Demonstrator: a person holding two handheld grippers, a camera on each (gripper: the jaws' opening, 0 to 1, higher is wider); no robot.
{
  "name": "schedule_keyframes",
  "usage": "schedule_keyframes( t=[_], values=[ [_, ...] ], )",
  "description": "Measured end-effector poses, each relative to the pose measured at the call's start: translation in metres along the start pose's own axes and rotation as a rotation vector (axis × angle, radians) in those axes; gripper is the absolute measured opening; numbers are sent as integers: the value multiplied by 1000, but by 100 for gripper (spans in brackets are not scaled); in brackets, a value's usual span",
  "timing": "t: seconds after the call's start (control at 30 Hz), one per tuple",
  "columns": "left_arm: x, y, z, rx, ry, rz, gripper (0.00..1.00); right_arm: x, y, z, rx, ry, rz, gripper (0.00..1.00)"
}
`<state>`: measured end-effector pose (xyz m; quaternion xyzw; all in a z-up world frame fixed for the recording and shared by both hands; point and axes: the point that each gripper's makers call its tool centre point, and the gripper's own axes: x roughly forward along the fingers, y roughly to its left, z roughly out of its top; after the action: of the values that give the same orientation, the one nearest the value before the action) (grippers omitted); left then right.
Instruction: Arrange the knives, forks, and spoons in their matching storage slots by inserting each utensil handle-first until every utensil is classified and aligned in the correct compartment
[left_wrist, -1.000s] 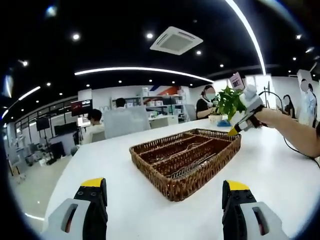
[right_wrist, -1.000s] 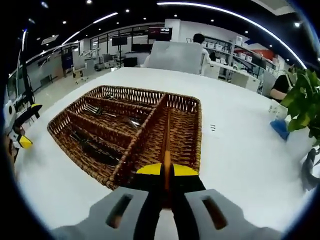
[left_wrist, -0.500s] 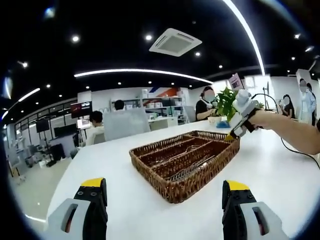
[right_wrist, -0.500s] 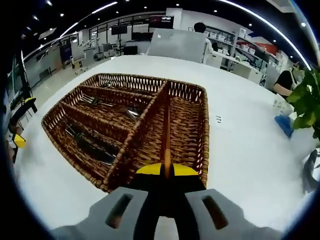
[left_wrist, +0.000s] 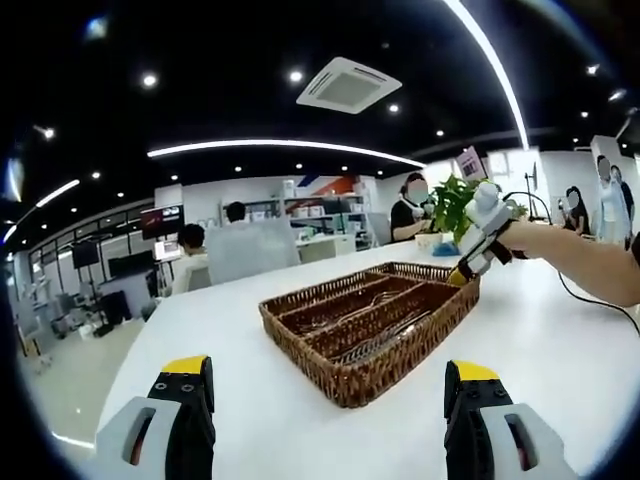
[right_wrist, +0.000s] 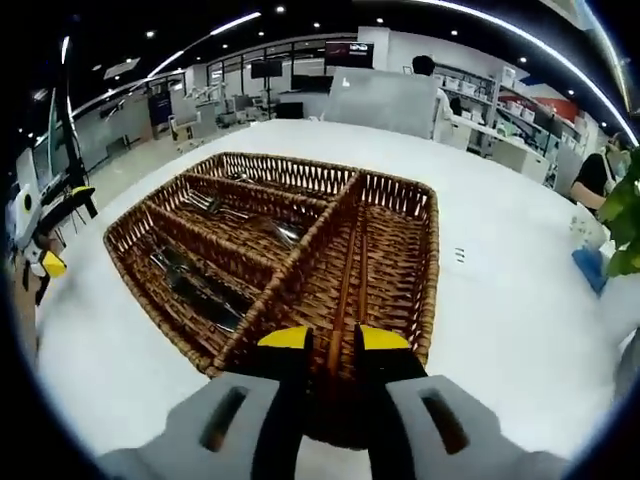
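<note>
A brown wicker cutlery basket (left_wrist: 330, 355) with several long slots stands on a white table (left_wrist: 250, 400). My left gripper (left_wrist: 328, 400) hangs open in front of it, holding nothing. In the right gripper view, my right gripper (right_wrist: 333, 340) is open over the basket's near end (right_wrist: 300, 300). A thin wooden-handled utensil (right_wrist: 355, 270) lies between its jaws, along the widest slot. Forks (right_wrist: 215, 205) and dark-handled cutlery (right_wrist: 190, 285) fill the other slots. In the left gripper view, the right gripper (left_wrist: 465, 272) is at the basket's far right corner.
A potted green plant (left_wrist: 455, 205) stands behind the basket, and a blue object (right_wrist: 590, 270) lies beside it. The left gripper (right_wrist: 45, 262) shows beyond the basket's other end. Seated people (left_wrist: 190, 250) and desks are beyond the table. Bare tabletop surrounds the basket.
My right gripper's jaws have parted and let go of the wooden-handled utensil, which now lies in the widest slot. The left gripper has stayed still.
</note>
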<state>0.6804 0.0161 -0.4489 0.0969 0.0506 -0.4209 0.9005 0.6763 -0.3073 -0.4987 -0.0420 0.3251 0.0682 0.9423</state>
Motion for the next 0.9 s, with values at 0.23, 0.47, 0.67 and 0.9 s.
schedule_keyframes(
  t=[0.23, 0.47, 0.67, 0.9],
  values=[
    [3, -3, -9, -6, 21, -5, 100, -12, -6, 47, -155, -216, -3, 81],
    [2, -5, -10, -13, 18, -4, 100, -16, 4, 85, -101, -323, 73, 100],
    [2, -3, -11, -22, 15, -1, 100, 0, 33, 102, -159, -315, 196, 94],
    [3, 0, -12, -33, 14, -4, 100, 37, 47, 101, -349, -245, 191, 30]
  ],
)
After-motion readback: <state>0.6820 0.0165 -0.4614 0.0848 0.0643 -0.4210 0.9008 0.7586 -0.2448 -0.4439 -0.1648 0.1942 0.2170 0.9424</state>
